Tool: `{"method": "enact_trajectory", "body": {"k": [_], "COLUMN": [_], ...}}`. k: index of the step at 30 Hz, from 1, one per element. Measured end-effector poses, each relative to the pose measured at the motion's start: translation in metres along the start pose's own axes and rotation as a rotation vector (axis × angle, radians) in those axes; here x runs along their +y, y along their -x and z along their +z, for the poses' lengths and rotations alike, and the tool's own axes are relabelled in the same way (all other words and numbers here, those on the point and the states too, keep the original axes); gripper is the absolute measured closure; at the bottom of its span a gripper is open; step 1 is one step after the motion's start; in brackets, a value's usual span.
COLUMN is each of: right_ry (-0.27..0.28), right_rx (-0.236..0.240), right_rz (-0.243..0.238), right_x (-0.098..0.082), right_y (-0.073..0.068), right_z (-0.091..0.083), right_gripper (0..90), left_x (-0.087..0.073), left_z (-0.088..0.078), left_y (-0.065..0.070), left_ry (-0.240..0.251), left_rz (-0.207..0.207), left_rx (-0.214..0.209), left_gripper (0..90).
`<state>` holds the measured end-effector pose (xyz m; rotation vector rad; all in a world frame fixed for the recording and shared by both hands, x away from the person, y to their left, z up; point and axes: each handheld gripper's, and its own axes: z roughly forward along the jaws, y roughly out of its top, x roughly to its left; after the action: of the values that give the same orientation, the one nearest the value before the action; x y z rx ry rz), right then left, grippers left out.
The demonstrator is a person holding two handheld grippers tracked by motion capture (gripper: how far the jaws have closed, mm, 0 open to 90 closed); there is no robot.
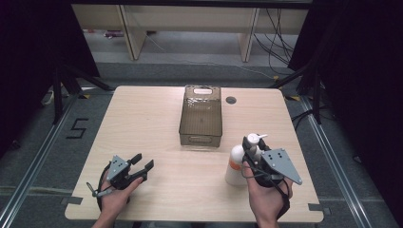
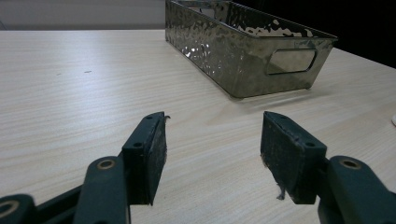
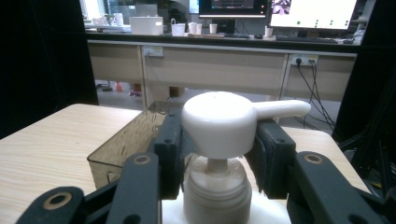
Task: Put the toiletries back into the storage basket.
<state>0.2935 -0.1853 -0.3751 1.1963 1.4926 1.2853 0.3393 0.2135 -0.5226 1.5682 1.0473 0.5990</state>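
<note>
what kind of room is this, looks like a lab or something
Most likely a lab or office workspace set up for recording. The wooden table stands between dark curtains, a number is taped on the floor, and the right gripper view shows lit monitors on a desk beyond.

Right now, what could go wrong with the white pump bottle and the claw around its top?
1. The right claw sits high at the pump bottle's neck, so the bottle could tip or swing when lifted.
2. Squeezing under the pump head might slip or press it, maybe squirting.
3. The brown bin stands close ahead; the bottle could bump it.
</note>
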Motion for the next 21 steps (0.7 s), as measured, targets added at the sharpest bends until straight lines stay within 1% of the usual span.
{"method": "enact_trajectory", "body": {"k": [4,5,8,9,10,11,12,13,15,16,17,18,19,20,21], "right_ry": [0.002,0.005,0.014,0.019,0.035,0.042,0.038,0.044,0.046,0.054,0.052,0.05,0.06,0.061,0.067], "right_rx": [0.004,0.0,0.013,0.012,0.005,0.009,0.017,0.022,0.024,0.027,0.024,0.035,0.034,0.042,0.04], "right_rz": [0.011,0.001,0.014,0.012,-0.002,-0.001,0.014,0.003,0.017,-0.006,0.008,0.008,-0.001,0.008,-0.008], "right_x": [0.001,0.002,0.006,0.007,0.008,0.009,0.01,0.011,0.013,0.015,0.016,0.018,0.018,0.02,0.022], "right_y": [-0.001,0.0,-0.001,-0.001,-0.001,-0.001,-0.003,-0.003,-0.005,-0.004,-0.006,-0.006,-0.006,-0.008,-0.007], "right_z": [-0.001,-0.001,-0.002,-0.002,-0.001,-0.001,-0.001,0.0,0.001,0.001,0.001,0.002,0.003,0.003,0.003], "right_gripper": [59.9,59.9,60.0,60.0,59.9,60.0,60.0,60.0,60.0,60.0,60.0,60.0,60.0,60.0,60.0], "left_x": [0.0,0.0,0.0,0.0,0.0,0.0,0.0,0.0,0.0,0.0,0.0,0.0,0.0,0.0,0.0], "left_z": [0.0,0.0,0.0,0.0,0.0,0.0,0.0,0.0,0.0,0.0,0.0,0.0,0.0,0.0,0.0], "left_y": [0.0,0.0,0.0,0.0,0.0,0.0,0.0,0.0,0.0,0.0,0.0,0.0,0.0,0.0,0.0], "left_ry": [0.0,0.0,-0.001,-0.001,-0.002,-0.002,-0.001,-0.001,-0.002,-0.001,-0.002,-0.001,-0.002,-0.002,-0.001], "left_rz": [0.0,0.0,0.002,0.002,0.0,0.0,-0.001,-0.001,0.0,0.0,0.0,-0.001,0.0,0.0,0.0], "left_rx": [0.0,0.0,0.002,0.002,0.003,0.002,0.0,0.0,0.002,0.001,0.002,0.002,0.002,0.002,0.0], "left_gripper": [40.4,40.4,40.4,40.4,40.4,40.4,40.4,40.4,40.4,40.4,40.4,40.4,40.4,40.4,40.4]}}
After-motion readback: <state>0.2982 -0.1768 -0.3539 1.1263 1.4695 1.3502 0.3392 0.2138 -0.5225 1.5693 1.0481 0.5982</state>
